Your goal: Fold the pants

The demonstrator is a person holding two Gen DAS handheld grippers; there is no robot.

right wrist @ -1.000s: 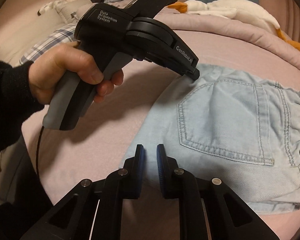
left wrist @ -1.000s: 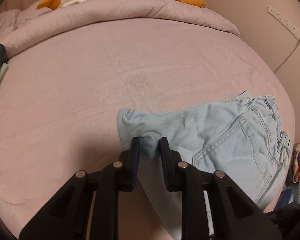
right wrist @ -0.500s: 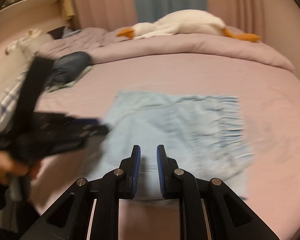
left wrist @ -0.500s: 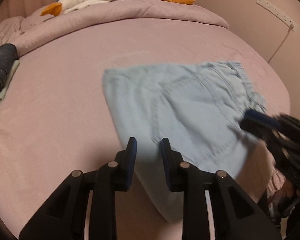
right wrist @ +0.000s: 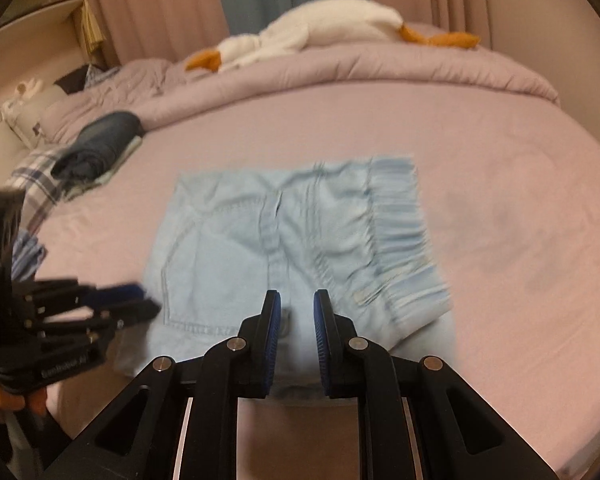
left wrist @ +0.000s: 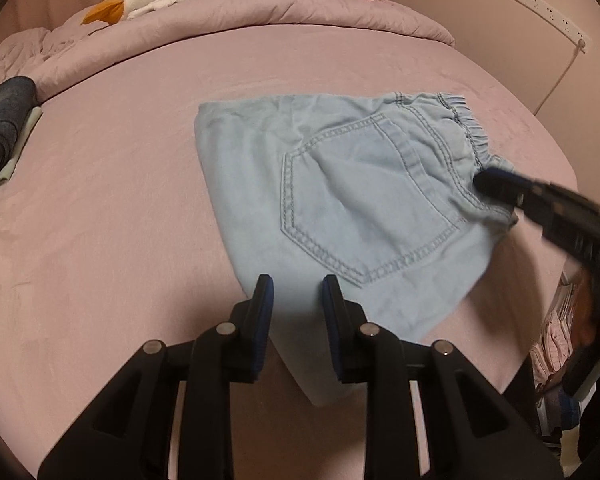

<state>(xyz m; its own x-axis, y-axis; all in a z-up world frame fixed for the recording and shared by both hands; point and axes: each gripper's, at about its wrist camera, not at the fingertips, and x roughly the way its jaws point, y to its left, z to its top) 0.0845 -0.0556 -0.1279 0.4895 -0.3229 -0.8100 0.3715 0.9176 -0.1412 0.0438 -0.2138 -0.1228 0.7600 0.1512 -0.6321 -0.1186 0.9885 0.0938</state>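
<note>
Light blue denim pants (left wrist: pixel 340 200) lie folded into a compact rectangle on the pink bed, back pocket up, elastic waistband at the right. They also show in the right wrist view (right wrist: pixel 284 240), slightly blurred. My left gripper (left wrist: pixel 298 294) is open and empty, just above the fold's near edge. My right gripper (right wrist: pixel 297 310) is open and empty over the near edge by the waistband. Each gripper shows in the other's view: the right one (left wrist: pixel 496 182) near the waistband, the left one (right wrist: pixel 136 300) at the pants' left edge.
A rolled dark blue garment (right wrist: pixel 100 144) lies on a folded plaid pile at the left. A white plush goose (right wrist: pixel 320 32) rests on the pink duvet (left wrist: pixel 240 12) at the back. A power strip (left wrist: pixel 548 12) hangs on the right wall. The bed's edge is close below me.
My left gripper has let go of the pants' folded end. The pants now lie flat. Both grippers have pulled back toward the near edge.
</note>
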